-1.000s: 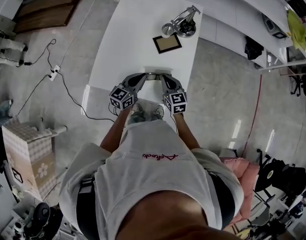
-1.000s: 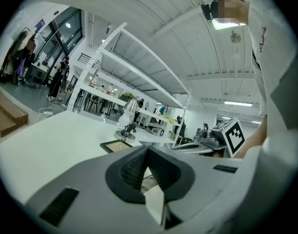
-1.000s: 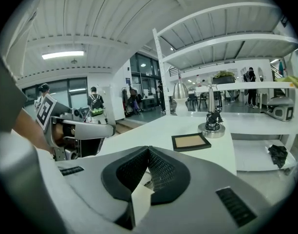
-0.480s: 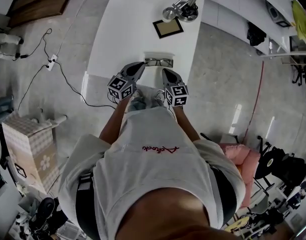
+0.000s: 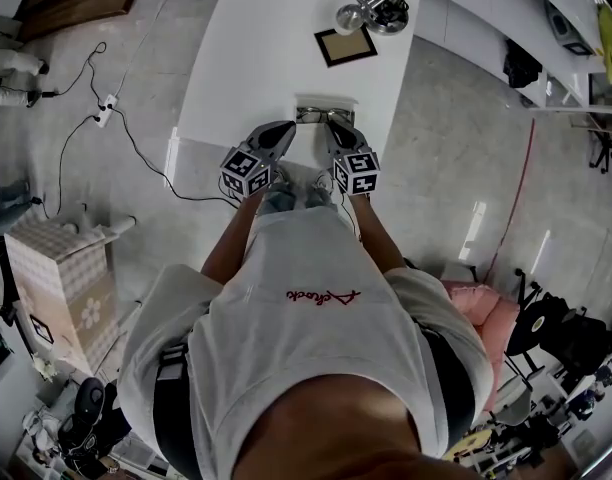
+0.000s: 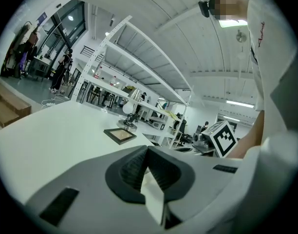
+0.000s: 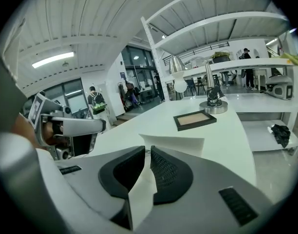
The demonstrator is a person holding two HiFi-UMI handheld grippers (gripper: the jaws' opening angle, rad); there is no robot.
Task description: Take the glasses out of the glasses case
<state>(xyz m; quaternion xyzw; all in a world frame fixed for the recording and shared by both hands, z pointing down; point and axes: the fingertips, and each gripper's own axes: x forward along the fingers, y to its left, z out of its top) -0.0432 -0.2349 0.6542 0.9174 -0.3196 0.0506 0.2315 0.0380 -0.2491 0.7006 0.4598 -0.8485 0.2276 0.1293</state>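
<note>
A white glasses case lies open by the near edge of the white table, with dark-framed glasses in it. My left gripper is at the case's near left corner. In the left gripper view its jaws meet at the tips, and only white shows in the gap behind them. My right gripper is at the near right corner with its jaws opening, a narrow slit between the tips. A white flap of the case lies just past them, not pinched.
A dark picture frame and a metal desk lamp stand farther back on the table. The person's body fills the lower head view. Cables and a cardboard box are on the floor at the left.
Both grippers' tips, together at the case's near edge a second ago, have spread apart. The glasses now show in the case between them, and both grippers sit close against it.
</note>
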